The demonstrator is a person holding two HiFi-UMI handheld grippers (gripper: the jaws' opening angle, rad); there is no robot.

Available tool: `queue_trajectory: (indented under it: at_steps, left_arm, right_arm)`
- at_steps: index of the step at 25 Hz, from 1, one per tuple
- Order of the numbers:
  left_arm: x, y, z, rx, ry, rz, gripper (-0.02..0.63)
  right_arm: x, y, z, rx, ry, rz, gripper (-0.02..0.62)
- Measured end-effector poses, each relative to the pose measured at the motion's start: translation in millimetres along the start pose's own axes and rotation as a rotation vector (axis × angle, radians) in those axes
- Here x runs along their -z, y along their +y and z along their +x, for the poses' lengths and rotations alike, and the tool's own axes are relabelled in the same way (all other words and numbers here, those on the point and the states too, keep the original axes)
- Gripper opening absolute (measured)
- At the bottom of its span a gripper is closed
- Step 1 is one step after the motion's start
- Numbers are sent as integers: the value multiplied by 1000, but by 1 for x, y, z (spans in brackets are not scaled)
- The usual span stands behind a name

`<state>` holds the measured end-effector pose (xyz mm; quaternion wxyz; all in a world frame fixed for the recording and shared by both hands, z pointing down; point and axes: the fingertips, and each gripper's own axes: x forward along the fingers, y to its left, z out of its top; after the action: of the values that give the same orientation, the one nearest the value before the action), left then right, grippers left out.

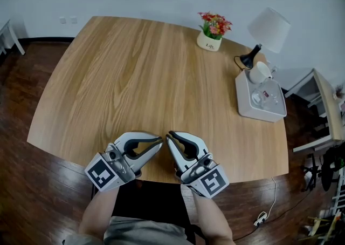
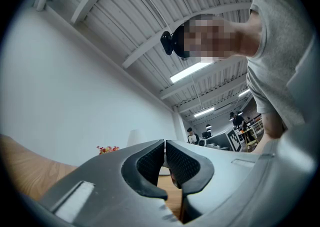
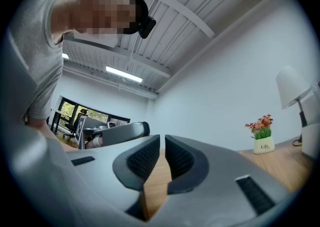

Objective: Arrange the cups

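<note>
Left gripper [image 1: 160,140], right gripper [image 1: 168,135] closed, empty, tips near.

The desk [image 1: 135,76] is bare across its left side and middle, open from the near edge to the far one. Obstacles stand only at the far right: a flower pot [image 1: 209,40], a lamp [image 1: 268,29] beside it, and a tray [image 1: 243,101] of cups [image 1: 260,71] at the right edge.

There are two grippers, the left gripper [image 1: 160,141] and the right gripper [image 1: 170,135], at one table [image 1: 135,76]. Well ahead and right of the right gripper are one flower pot [image 1: 209,41], one lamp [image 1: 268,28], one tray [image 1: 259,114] and one white cup [image 1: 261,71]. The clear glasses in the tray are too faint to count.
</note>
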<state>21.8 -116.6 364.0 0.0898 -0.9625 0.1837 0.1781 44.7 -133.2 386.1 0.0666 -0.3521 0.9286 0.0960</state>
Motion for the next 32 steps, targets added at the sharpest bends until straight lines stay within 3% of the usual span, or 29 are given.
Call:
queue_trajectory:
  at_steps: [32]
  left_arm:
    - [-2, 1, -1, -9, -9, 8, 18]
  right_arm:
    - [0, 4, 0, -11, 8, -16, 29]
